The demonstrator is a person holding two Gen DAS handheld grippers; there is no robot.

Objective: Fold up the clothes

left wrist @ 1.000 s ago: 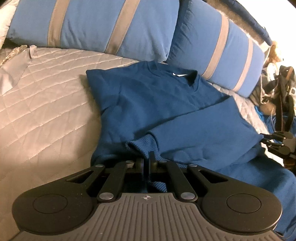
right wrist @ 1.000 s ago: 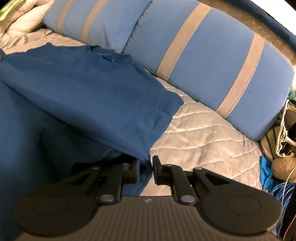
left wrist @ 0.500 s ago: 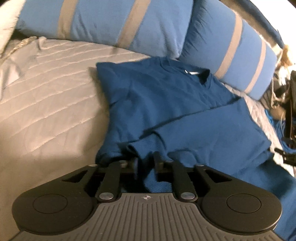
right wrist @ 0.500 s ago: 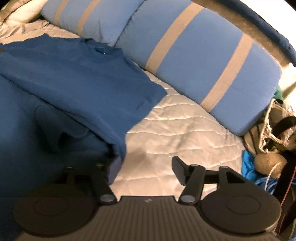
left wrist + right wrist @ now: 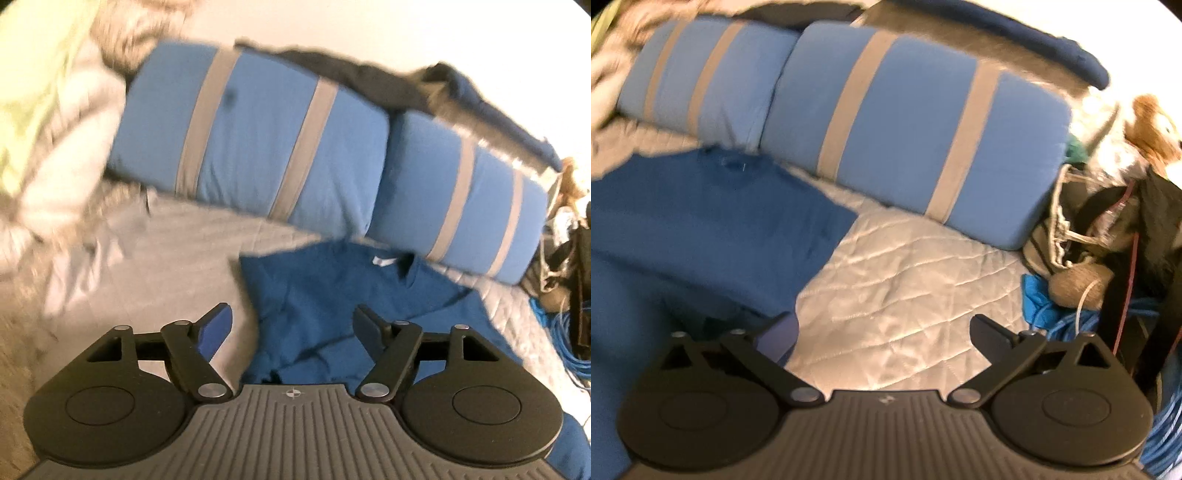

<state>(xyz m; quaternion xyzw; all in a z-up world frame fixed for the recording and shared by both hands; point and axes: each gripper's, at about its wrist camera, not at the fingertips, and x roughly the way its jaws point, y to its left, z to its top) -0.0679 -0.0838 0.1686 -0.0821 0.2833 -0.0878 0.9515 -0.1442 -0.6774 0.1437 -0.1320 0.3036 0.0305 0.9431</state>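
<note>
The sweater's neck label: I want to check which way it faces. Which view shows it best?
The left wrist view: the white label shows at the sweater collar. The right wrist view shows that collar blurred, label unreadable.

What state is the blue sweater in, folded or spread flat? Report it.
Partly folded. The blue sweater lies on the quilted bedspread with a sleeve laid across its body; its sides are tucked in, and the lower part remains unfolded.
</note>
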